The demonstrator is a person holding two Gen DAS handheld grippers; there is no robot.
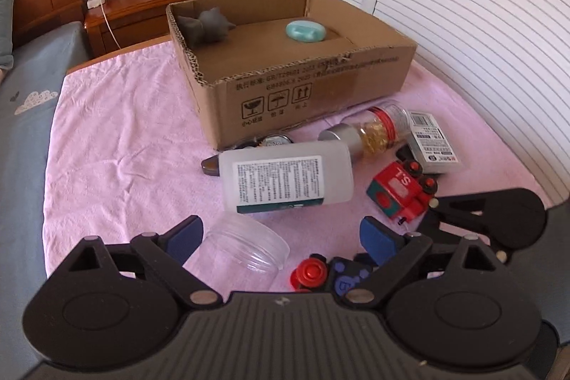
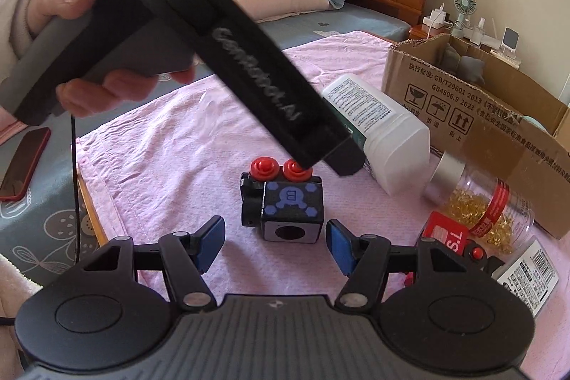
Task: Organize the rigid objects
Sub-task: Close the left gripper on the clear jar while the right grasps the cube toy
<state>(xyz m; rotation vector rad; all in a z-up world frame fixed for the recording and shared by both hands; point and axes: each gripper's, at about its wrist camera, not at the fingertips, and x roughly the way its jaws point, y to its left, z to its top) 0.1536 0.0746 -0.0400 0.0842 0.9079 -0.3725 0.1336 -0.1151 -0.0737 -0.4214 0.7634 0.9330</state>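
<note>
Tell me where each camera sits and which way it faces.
Left wrist: on the left gripper, angled down at the pink towel, facing the cardboard box and white shutters; only its open fingers show.
Right wrist: on the right gripper, facing the black toy block and headboard; a hand holding the other gripper shows.
Shared: box, white bottle, toy block.

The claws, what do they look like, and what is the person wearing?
Each claw, left claw and right claw, has two black hinged fingers tipped with blue pads, silver pins at the joints, and a ribbed grey-black base with two round black discs. Seen from the right wrist, the left one has a long black body with grey lettering and a thin black cable. The person's sleeve is fluffy and pale pink.
</note>
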